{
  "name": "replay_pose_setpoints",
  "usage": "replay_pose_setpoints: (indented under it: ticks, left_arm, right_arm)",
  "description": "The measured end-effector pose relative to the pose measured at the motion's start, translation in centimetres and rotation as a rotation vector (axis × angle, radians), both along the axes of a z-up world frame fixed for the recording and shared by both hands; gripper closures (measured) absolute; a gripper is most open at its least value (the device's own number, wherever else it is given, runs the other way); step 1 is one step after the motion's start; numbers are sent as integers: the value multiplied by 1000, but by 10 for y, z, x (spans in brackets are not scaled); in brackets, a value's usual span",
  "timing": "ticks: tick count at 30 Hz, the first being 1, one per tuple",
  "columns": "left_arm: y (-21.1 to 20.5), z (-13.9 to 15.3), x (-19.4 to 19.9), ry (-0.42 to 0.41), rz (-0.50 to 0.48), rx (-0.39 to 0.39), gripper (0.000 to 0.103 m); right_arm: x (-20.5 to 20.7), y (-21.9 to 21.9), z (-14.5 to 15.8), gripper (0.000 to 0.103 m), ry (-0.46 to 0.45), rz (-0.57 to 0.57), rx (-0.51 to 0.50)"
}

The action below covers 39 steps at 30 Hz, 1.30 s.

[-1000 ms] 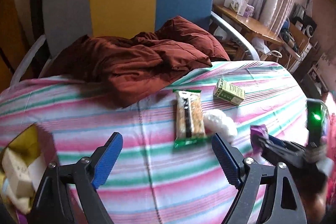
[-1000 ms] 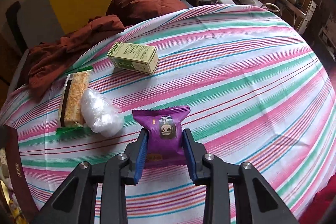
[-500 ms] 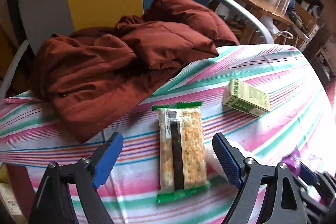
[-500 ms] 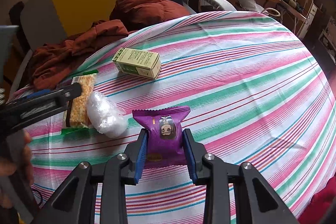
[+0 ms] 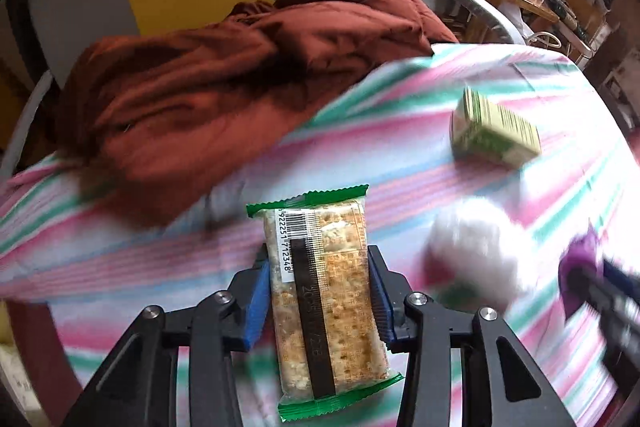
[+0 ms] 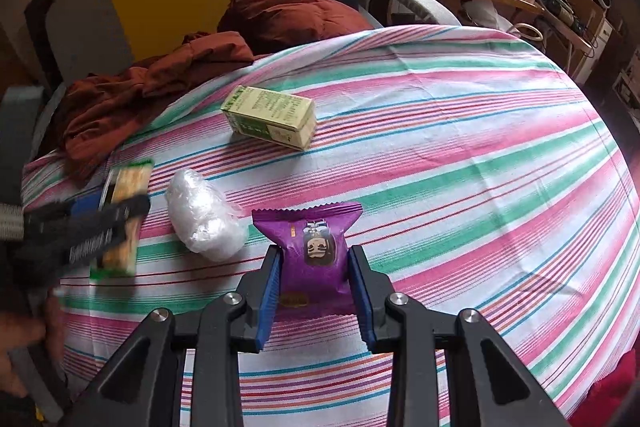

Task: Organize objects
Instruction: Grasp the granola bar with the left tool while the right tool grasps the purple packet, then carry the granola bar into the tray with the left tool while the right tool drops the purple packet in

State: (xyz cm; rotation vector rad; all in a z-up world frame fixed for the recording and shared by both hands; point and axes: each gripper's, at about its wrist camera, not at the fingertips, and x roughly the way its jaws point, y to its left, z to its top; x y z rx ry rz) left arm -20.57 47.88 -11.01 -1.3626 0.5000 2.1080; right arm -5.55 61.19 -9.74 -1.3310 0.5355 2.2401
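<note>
My left hand-held gripper (image 5: pixel 318 297) has just been closing; its blue pads now clamp the cracker pack (image 5: pixel 324 291) by its long sides on the striped worktop (image 6: pixel 460 155). My right hand-held gripper (image 6: pixel 314 291) is clamped on the purple snack packet (image 6: pixel 316 251). A white plastic-wrapped lump (image 6: pixel 206 217) lies at 10 o'clock of that packet, a green box (image 6: pixel 270 117) at 11 o'clock, and a rust-red jacket (image 5: pixel 224 83) at the far edge.
</note>
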Motion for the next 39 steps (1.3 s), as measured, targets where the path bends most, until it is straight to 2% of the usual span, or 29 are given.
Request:
replay_pose_setpoints:
  ticks: [8,12,17,27,35,39]
  left_arm:
    - [-50,3,65,0,58,5,59]
    - [-68,1,109,46,47,22,59]
    - [-93,3,134,51,84,74,59]
    - [-105,9,149,80,88,97,59]
    - [-118,33,162,145,58,147,59]
    - [-124,46,171,176,37,166,59]
  right_arm:
    - [-8,-19,-4,70,-17,118,-22]
    - [-9,-31,4,70,29,194,-46]
    - [-10,-43,14,70,80,245,-34]
    - [-8,-50,29,70,146,272,5]
    - [1,-41,39,70,211,209,43]
    - [1,-39,35,70,205,205,30]
